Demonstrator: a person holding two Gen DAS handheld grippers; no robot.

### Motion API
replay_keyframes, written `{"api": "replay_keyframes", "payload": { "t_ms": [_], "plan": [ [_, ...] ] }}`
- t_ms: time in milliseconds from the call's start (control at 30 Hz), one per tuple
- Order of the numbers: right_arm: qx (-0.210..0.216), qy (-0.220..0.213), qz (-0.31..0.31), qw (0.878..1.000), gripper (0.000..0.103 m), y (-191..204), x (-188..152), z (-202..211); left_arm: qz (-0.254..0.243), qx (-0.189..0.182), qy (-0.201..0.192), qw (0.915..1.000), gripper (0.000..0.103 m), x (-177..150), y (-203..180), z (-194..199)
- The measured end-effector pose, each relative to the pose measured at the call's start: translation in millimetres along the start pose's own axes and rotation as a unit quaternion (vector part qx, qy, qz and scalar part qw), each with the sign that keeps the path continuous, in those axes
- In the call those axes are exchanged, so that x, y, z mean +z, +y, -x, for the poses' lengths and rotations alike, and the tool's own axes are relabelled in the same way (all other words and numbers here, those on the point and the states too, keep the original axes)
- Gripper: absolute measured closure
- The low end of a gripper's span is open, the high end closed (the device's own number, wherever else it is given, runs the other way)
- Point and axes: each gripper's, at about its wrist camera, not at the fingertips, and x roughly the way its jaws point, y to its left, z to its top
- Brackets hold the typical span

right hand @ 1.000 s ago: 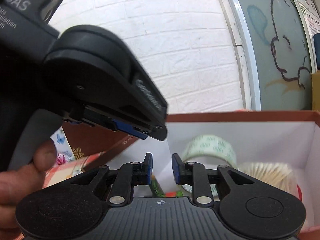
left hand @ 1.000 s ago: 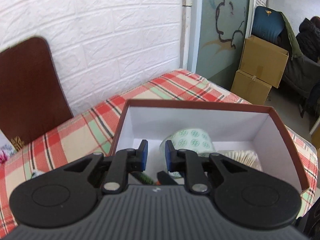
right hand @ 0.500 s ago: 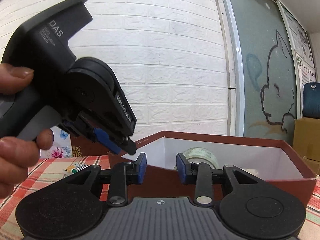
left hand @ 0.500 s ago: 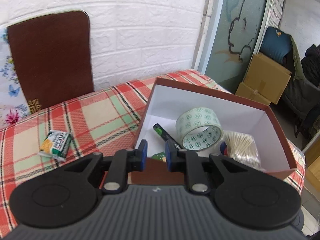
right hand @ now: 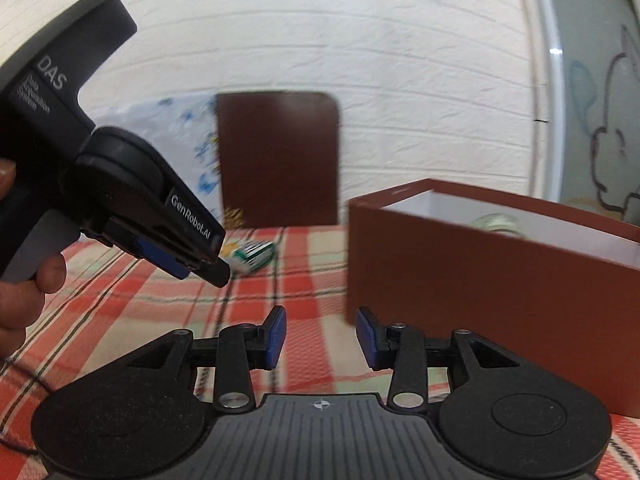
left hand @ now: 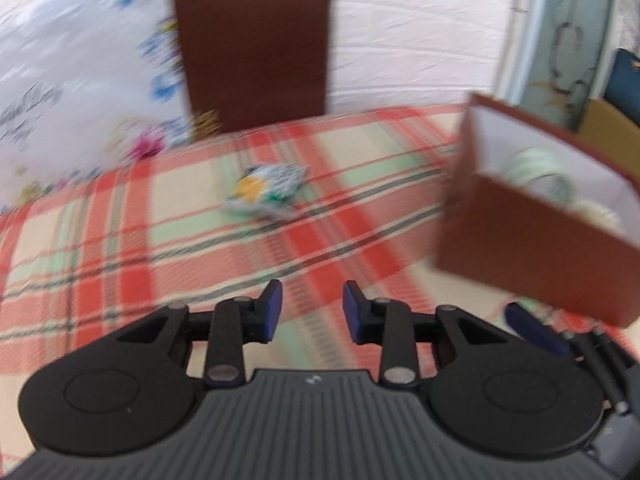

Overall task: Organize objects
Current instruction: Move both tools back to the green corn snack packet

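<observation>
A small green, white and yellow packet (left hand: 266, 192) lies on the plaid tablecloth (left hand: 120, 240), ahead of my left gripper (left hand: 312, 314). Its jaws are opening, with nothing between them. The brown box (left hand: 528, 256) with white inside stands to the right and holds a roll of patterned tape (left hand: 536, 166). In the right wrist view my right gripper (right hand: 320, 334) hovers by the box's (right hand: 480, 292) near corner, jaws opening and empty. The left gripper (right hand: 200, 264) shows there at upper left, held by a hand (right hand: 24, 292), its tip near the packet (right hand: 252, 258).
A dark brown board (left hand: 256, 40) and a flowered white sheet (left hand: 80, 80) lean on the white brick wall (right hand: 320, 40) behind the table. A door with a cartoon drawing (right hand: 600, 120) is at the right. A thin cable (right hand: 24, 376) runs over the cloth.
Both grippers pulled back out of the box and swung left toward the packet. Their jaws, nearly shut before, have spread. The left wrist view is now motion-blurred.
</observation>
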Motion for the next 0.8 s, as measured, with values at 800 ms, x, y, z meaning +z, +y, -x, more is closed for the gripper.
{"api": "replay_keyframes", "payload": {
  "t_ms": [800],
  "plan": [
    [0.041, 0.121, 0.003, 0.992, 0.024, 54.4, 45.3, -168.6, 0.072, 0.134, -0.095, 0.9838, 0.036, -32.7, 119.8, -43.6]
  ]
}}
